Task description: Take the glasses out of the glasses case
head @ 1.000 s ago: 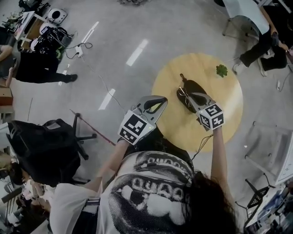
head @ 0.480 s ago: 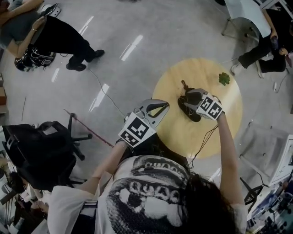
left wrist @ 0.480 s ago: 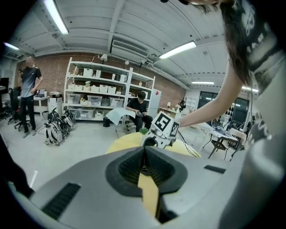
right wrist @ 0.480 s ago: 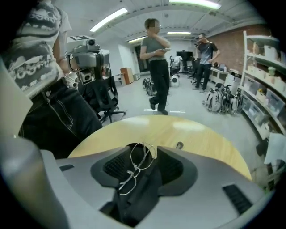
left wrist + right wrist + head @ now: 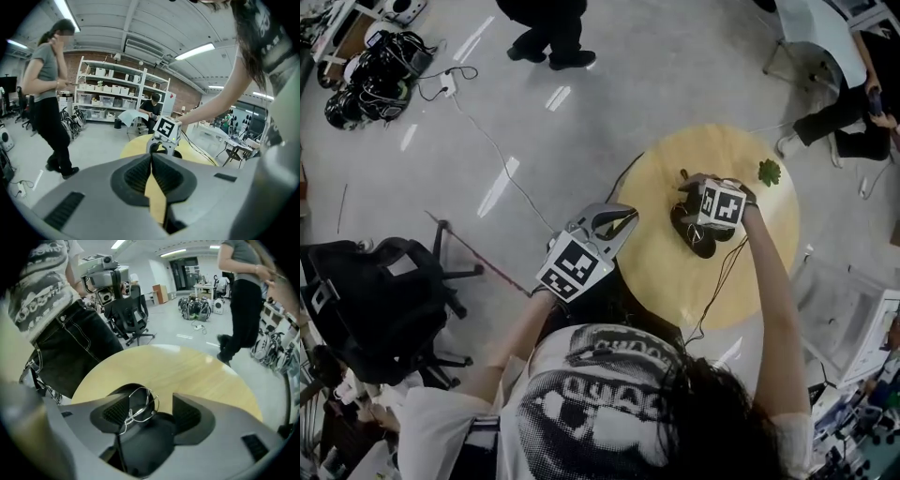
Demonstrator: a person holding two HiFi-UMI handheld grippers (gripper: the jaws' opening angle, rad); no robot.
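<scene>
A dark glasses case [image 5: 701, 240] lies near the middle of the round yellow table [image 5: 666, 253]. My right gripper [image 5: 696, 202] hangs over it, tipped steeply down. In the right gripper view its jaws [image 5: 157, 404] have just been opening and stand wide apart. The thin wire glasses [image 5: 139, 409] lie between them, close to the left pad, above the dark case [image 5: 145, 441]; the pads do not press on them. My left gripper [image 5: 619, 217] hovers at the table's left edge, shut and empty [image 5: 151, 155], and looks toward the right gripper's marker cube [image 5: 167, 129].
A small green object [image 5: 769, 171] lies on the table's far right. A black office chair [image 5: 375, 300] stands on the left, with cables [image 5: 478, 131] on the floor beyond. A seated person [image 5: 848, 103] is at the top right, and another person [image 5: 47, 93] stands nearby.
My right gripper has tipped downward and sunk over the case, and its jaws have spread apart. My left gripper has drifted a little lower. A person has walked across the far floor.
</scene>
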